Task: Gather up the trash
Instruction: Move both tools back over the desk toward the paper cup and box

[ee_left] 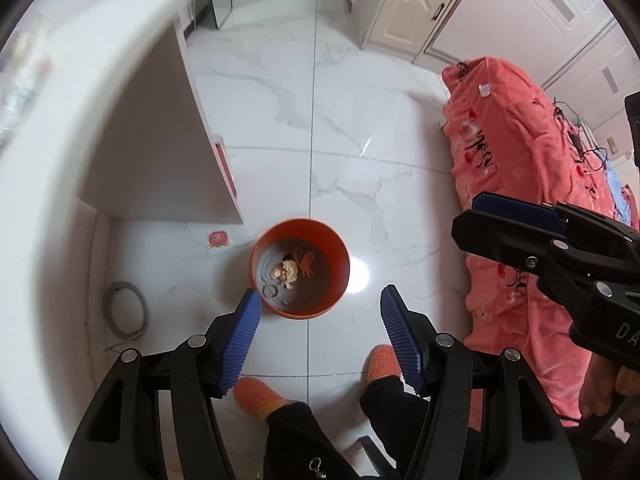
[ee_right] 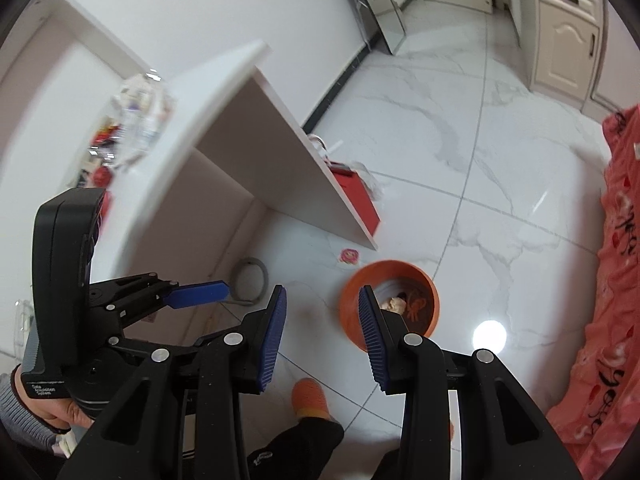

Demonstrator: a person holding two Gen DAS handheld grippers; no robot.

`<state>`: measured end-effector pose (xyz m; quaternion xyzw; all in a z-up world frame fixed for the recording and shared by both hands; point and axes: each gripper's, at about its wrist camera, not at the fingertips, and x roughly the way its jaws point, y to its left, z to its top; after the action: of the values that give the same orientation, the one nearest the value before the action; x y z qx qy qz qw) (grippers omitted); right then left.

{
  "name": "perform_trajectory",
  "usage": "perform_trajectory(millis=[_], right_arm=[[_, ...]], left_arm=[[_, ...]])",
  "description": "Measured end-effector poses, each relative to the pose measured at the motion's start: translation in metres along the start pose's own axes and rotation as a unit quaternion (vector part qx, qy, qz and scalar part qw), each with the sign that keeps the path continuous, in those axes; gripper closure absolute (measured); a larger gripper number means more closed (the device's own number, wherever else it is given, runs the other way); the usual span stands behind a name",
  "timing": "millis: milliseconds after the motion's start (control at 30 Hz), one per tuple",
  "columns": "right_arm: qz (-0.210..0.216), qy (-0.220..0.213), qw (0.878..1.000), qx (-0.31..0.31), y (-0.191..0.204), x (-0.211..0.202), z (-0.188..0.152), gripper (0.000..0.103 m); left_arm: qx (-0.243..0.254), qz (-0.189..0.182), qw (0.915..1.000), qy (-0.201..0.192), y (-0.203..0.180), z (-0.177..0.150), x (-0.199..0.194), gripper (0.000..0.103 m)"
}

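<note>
An orange round trash bin [ee_left: 300,268] stands on the white marble floor; it also shows in the right wrist view [ee_right: 390,304]. Inside lie a crumpled pale wad [ee_left: 287,271], orange string scraps [ee_left: 306,262] and a small ring. My left gripper [ee_left: 320,312] is open and empty, held above the bin's near rim. My right gripper [ee_right: 322,312] is open and empty, held above the floor just left of the bin. The right gripper also shows at the right of the left wrist view [ee_left: 516,216]. A small pink sticker card [ee_left: 218,239] lies on the floor left of the bin.
A white desk [ee_left: 100,100] overhangs on the left, with a blurred plastic bag of items [ee_right: 140,116] on top. A red box [ee_right: 356,196] stands beside its panel. A grey hose [ee_left: 126,312] coils under it. A pink-covered bed [ee_left: 532,184] fills the right. The person's orange slippers [ee_left: 256,394] are below.
</note>
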<state>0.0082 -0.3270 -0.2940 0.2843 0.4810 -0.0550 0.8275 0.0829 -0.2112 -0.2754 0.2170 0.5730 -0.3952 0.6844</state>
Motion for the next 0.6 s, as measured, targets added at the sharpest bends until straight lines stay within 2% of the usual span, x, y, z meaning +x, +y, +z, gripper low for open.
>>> perform_trajectory(millis=[200, 367, 600], right_arm=[[0.026, -0.021, 0.999, -0.026, 0.026, -0.050, 0.001, 0.064], [0.044, -0.030, 0.997, -0.059, 0.052, -0.083, -0.002, 0.064], [0.076, -0.040, 0.990, -0.112, 0.094, -0.113, -0.006, 0.064]], left_arm=[[0.002, 0.020, 0.9990, -0.040, -0.007, -0.010, -0.053, 0.040], [-0.025, 0.030, 0.9965, -0.073, -0.007, -0.023, -0.095, 0.040], [-0.057, 0.069, 0.9895, -0.113, 0.001, -0.050, -0.143, 0.040]])
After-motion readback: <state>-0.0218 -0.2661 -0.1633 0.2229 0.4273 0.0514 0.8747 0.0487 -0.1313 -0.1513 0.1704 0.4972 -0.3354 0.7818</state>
